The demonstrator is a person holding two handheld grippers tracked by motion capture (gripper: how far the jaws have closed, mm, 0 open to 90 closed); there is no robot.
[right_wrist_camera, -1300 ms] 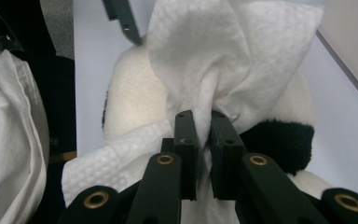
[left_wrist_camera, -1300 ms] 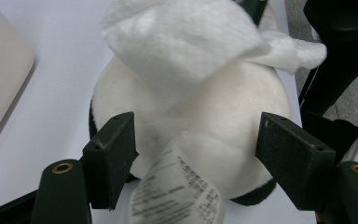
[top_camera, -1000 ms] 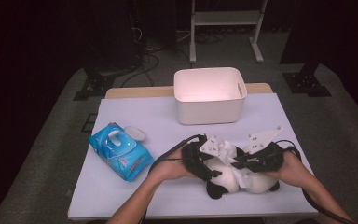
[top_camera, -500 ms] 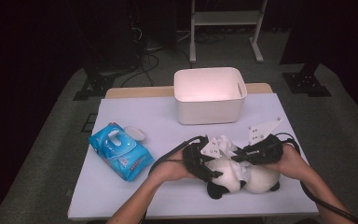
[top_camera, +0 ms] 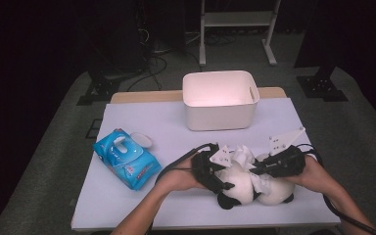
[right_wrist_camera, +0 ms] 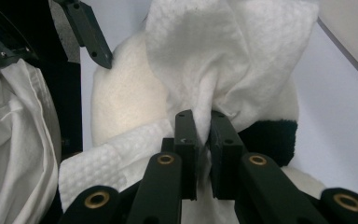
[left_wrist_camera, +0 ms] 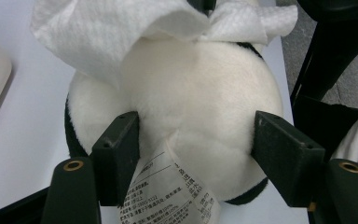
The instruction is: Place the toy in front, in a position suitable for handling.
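A black-and-white panda plush [top_camera: 245, 188] lies near the table's front edge. My left gripper [top_camera: 225, 183] has it from the left. In the left gripper view both pads [left_wrist_camera: 121, 149] press into its white body [left_wrist_camera: 200, 93] beside a printed label [left_wrist_camera: 168, 196]. Those jaws have just eased open a little, with the plush still between them. My right gripper [top_camera: 254, 171] comes in from the right, shut on a bunched white wipe [right_wrist_camera: 223, 51] that lies over the plush [right_wrist_camera: 121, 98]. The wipe [left_wrist_camera: 98, 28] drapes across the top of the toy.
A white bin [top_camera: 220, 100] stands at the back middle of the table. A blue pack of wipes [top_camera: 126, 157] lies to the left with a small white lid [top_camera: 142, 139] beside it. White cloth [right_wrist_camera: 18, 140] hangs at the left of the right gripper view.
My right gripper has shifted slightly over the plush with the wipe in it. The left hand and the plush have stayed put.
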